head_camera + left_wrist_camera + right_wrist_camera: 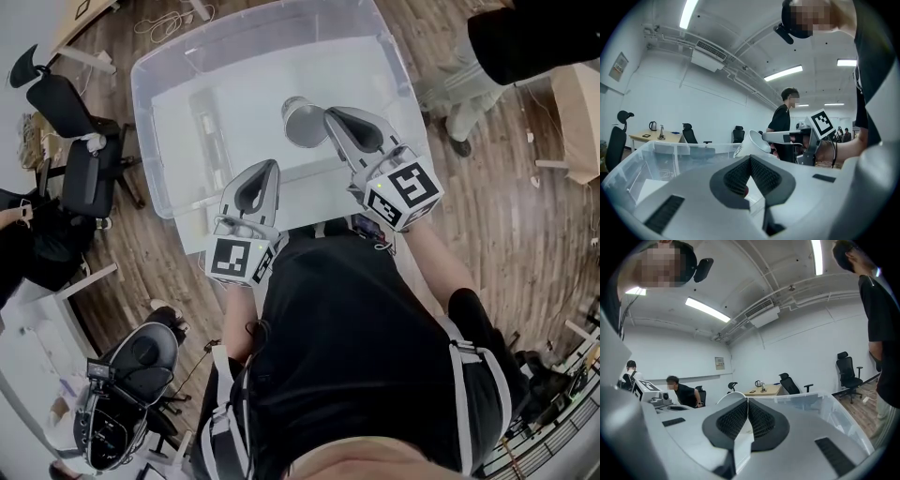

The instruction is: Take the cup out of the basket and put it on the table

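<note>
A white paper cup (302, 120) hangs over the clear plastic basket (169, 84), near its front right part. My right gripper (330, 117) is shut on the cup's wall at the rim, one jaw inside the mouth. In the left gripper view the cup (752, 143) is tilted on its side above the basket's rim (670, 154), with the right gripper (787, 137) holding it. The right gripper view shows the cup's white wall (740, 427) pinched between the pads. My left gripper (269, 167) is shut and empty, at the basket's front edge, left of the cup.
The basket stands on a white table (192, 239) over a wooden floor. Black office chairs (75, 141) are at the left. A person in dark clothes (525, 47) stands at the upper right. Another chair with gear (131, 375) sits at the lower left.
</note>
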